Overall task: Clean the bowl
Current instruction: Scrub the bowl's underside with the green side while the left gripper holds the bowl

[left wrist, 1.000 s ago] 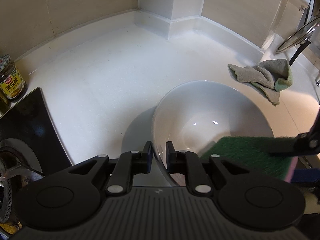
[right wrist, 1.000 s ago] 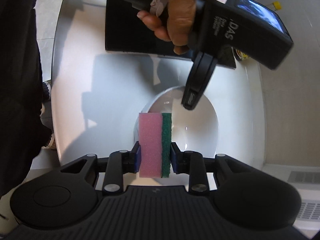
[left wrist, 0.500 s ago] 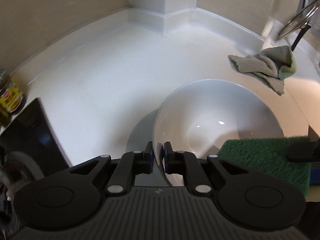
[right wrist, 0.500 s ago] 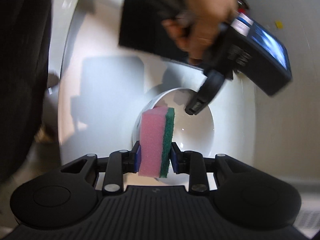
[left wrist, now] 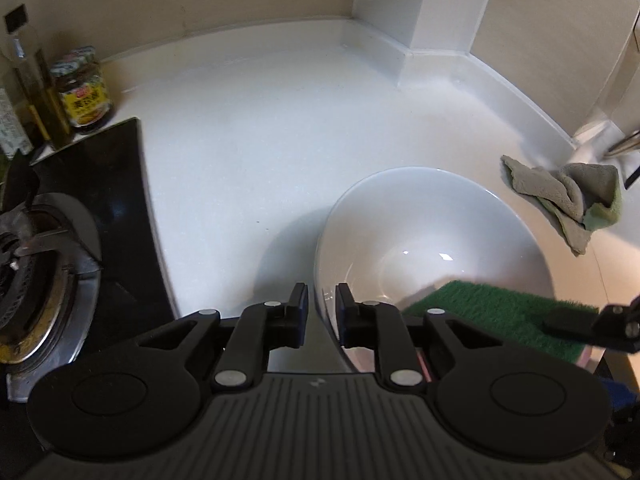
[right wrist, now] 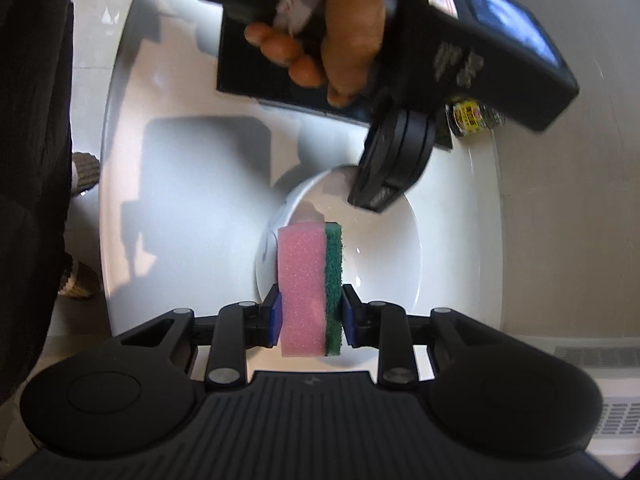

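A white bowl (left wrist: 432, 240) stands tilted on the white counter; it also shows in the right wrist view (right wrist: 380, 256). My left gripper (left wrist: 321, 312) is shut on the bowl's near rim, one finger inside and one outside. My right gripper (right wrist: 308, 314) is shut on a pink and green sponge (right wrist: 310, 280) and holds it over the bowl's edge, green side toward the inside. The sponge's green face (left wrist: 496, 316) lies at the bowl's right rim in the left wrist view.
A crumpled grey-green cloth (left wrist: 572, 200) lies on the counter (left wrist: 280, 152) to the right of the bowl. A black gas stove (left wrist: 60, 248) is at the left, with a sauce jar (left wrist: 82, 92) and an oil bottle (left wrist: 38, 92) behind it. Walls enclose the back.
The left gripper, holding the bowl's rim, swung its view leftward, bringing the stove and jars in. The sponge stays at the bowl's right rim.
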`<state>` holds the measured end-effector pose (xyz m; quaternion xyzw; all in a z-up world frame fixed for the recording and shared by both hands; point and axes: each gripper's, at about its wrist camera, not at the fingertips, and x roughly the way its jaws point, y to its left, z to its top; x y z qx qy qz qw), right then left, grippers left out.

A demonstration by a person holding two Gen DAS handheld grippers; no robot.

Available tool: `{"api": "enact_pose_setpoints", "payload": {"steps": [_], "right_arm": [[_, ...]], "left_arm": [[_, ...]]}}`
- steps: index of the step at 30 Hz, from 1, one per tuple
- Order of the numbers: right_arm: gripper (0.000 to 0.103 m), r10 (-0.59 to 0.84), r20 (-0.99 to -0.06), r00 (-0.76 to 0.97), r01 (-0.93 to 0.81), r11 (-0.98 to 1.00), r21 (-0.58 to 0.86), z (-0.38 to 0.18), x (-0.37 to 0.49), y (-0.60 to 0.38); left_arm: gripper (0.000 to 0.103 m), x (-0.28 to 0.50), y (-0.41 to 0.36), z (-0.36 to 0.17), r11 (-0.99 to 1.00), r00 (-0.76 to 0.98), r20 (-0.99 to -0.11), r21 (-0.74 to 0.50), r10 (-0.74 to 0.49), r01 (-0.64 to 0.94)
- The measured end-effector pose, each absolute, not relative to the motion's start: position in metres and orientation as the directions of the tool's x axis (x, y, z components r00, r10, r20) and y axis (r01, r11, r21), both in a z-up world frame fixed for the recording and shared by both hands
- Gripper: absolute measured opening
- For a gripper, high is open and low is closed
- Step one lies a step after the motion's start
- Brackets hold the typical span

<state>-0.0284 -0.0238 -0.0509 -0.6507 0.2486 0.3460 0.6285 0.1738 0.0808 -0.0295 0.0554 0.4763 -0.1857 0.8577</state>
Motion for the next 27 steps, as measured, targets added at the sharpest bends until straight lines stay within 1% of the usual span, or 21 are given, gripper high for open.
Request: {"api": "enact_pose_setpoints", "payload": {"steps": [3,6,8,11,12,13,15,17,19,21,24,27], "right_arm": [[0.026,0.119,-0.765,0.633,-0.753,-0.133,-0.644,-0.046,-0.016,-0.011],[0.026,0.110,-0.758,0.643,-0.738,-0.175,-0.652,-0.047,-0.018,-0.021],[0.026,0.093,-0.745,0.660,-0.719,-0.207,-0.663,-0.048,-0.023,-0.029],[0.026,0.085,-0.741,0.666,-0.722,-0.179,-0.669,-0.051,-0.023,-0.032],[0.026,0.086,-0.744,0.663,-0.728,-0.159,-0.667,-0.051,-0.022,-0.030],[0.026,0.086,-0.748,0.658,-0.736,-0.136,-0.664,-0.048,-0.021,-0.029],[0.026,0.086,-0.755,0.650,-0.748,-0.097,-0.656,-0.044,-0.020,-0.030],[0.026,0.084,-0.761,0.644,-0.756,-0.082,-0.649,-0.043,-0.022,-0.032],[0.026,0.090,-0.772,0.630,-0.768,-0.073,-0.636,-0.042,-0.023,-0.033],[0.026,0.103,-0.777,0.620,-0.774,-0.080,-0.628,-0.042,-0.023,-0.030],[0.025,0.117,-0.778,0.617,-0.771,-0.109,-0.628,-0.044,-0.028,-0.022],[0.026,0.098,-0.779,0.620,-0.760,-0.171,-0.627,-0.045,-0.025,-0.012]], "left_arm": [[0.009,0.185,0.070,-0.032,0.889,0.461,-0.847,-0.028,-0.263,0.456],[0.009,0.202,0.060,-0.032,0.850,0.424,-0.857,-0.032,-0.294,0.526],[0.009,0.208,0.055,-0.032,0.837,0.408,-0.860,-0.040,-0.307,0.546],[0.012,0.200,0.058,-0.029,0.868,0.429,-0.854,-0.051,-0.294,0.493],[0.015,0.195,0.060,-0.027,0.882,0.442,-0.850,-0.053,-0.286,0.469],[0.019,0.190,0.063,-0.025,0.895,0.454,-0.847,-0.055,-0.277,0.443],[0.020,0.171,0.075,-0.023,0.923,0.476,-0.833,-0.102,-0.283,0.371],[0.020,0.161,0.078,-0.024,0.927,0.481,-0.828,-0.113,-0.287,0.358],[0.019,0.159,0.078,-0.026,0.925,0.487,-0.826,-0.103,-0.284,0.366],[0.013,0.165,0.074,-0.027,0.915,0.478,-0.834,-0.077,-0.277,0.396],[0.009,0.178,0.063,-0.026,0.866,0.452,-0.849,-0.015,-0.275,0.499],[0.008,0.193,0.058,-0.029,0.836,0.411,-0.856,-0.044,-0.314,0.547]]}}
